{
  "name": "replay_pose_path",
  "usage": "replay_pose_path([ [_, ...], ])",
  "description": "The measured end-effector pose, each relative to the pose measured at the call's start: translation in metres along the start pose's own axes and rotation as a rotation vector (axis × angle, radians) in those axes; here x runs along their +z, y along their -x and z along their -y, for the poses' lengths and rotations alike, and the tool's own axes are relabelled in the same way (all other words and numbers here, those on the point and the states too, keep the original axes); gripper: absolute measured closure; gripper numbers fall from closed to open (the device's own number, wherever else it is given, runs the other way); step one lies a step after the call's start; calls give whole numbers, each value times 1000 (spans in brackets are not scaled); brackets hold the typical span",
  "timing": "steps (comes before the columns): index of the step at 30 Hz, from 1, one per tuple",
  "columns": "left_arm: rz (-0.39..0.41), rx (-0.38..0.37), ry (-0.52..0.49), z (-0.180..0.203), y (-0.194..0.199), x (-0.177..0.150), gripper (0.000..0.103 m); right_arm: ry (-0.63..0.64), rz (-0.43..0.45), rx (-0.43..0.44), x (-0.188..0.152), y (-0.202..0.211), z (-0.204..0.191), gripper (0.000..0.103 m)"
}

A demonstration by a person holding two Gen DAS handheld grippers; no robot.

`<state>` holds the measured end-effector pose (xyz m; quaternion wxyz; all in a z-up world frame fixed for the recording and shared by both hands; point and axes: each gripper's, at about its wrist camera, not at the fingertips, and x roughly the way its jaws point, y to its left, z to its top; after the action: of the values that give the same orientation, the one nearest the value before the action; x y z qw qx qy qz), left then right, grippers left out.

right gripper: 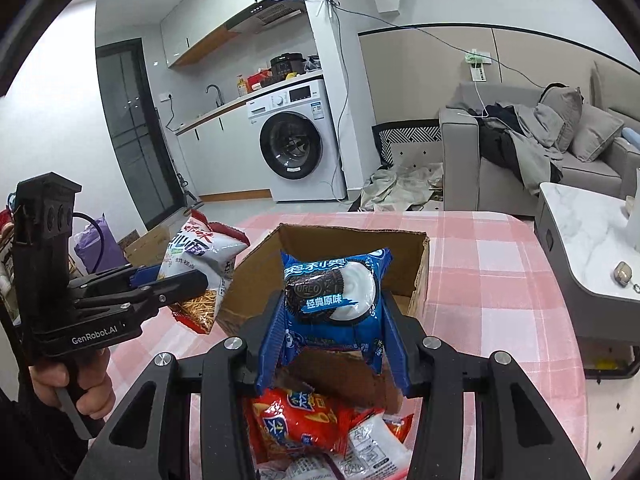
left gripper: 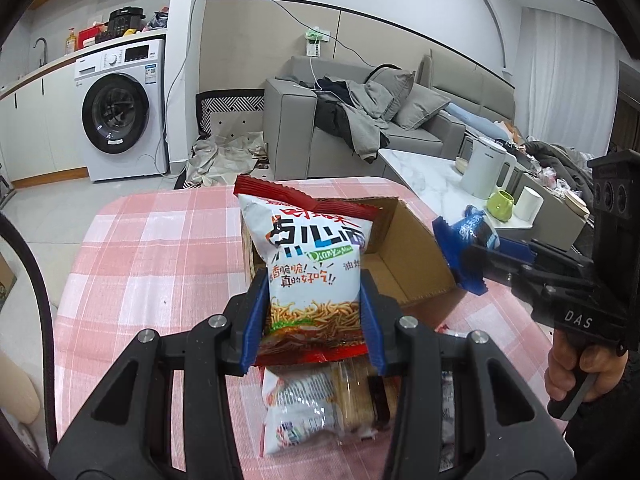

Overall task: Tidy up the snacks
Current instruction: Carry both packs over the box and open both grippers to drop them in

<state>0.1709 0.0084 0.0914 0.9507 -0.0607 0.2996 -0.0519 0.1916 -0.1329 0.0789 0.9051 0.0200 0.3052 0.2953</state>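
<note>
My left gripper (left gripper: pixel 314 280) is shut on a white and red noodle snack bag (left gripper: pixel 308 264) and holds it upright above the near left edge of an open cardboard box (left gripper: pixel 404 268). My right gripper (right gripper: pixel 332 300) is shut on a blue Oreo packet (right gripper: pixel 334 292), raised over the near edge of the same box (right gripper: pixel 416 276). In the left wrist view the right gripper (left gripper: pixel 464 256) comes in from the right with the Oreo packet (left gripper: pixel 476 228). In the right wrist view the left gripper (right gripper: pixel 188 280) holds the noodle bag (right gripper: pixel 204 256) at the left.
Several loose snack packets lie on the pink checked tablecloth (left gripper: pixel 160 248) under the grippers, among them a red bag (right gripper: pixel 304 420) and a clear cracker pack (left gripper: pixel 340 396). A marble side table (left gripper: pixel 432 168) with a white kettle (left gripper: pixel 484 168) stands on the right.
</note>
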Motion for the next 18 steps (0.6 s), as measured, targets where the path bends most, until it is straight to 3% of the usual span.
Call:
replay_pose_path([
  [18, -50, 12, -9, -3, -62, 20, 64, -7, -44, 12, 9, -42, 14, 57],
])
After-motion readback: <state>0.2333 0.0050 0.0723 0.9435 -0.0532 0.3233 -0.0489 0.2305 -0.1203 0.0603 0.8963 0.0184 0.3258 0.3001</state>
